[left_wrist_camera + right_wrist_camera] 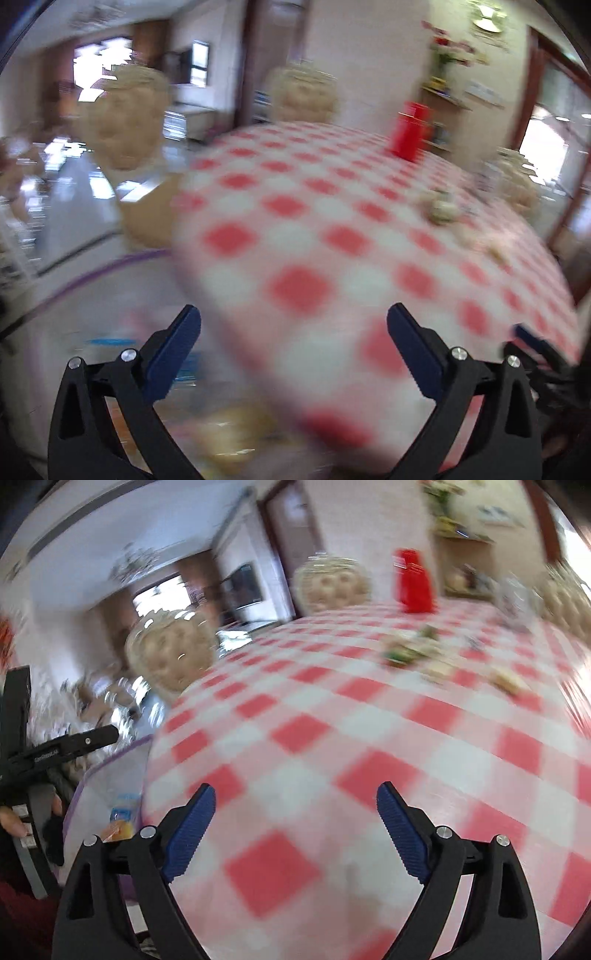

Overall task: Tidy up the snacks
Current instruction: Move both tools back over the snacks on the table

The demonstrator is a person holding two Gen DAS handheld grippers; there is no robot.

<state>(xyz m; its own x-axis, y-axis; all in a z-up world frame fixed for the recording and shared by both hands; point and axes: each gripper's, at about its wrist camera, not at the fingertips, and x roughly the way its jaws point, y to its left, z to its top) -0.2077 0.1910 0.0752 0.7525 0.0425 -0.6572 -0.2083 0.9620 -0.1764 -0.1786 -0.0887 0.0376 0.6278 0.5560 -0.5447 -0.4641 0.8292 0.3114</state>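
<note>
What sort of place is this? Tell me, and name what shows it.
Most likely a home dining room, though the views are blurred. A table under a red-and-white checked cloth has tufted beige chairs around it, and a wall shelf with flowers stands behind.

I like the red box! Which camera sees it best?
The right wrist view: the red box looks bigger and a bit sharper there, standing at the table's far edge. The left wrist view shows it smaller and blurrier.
</note>
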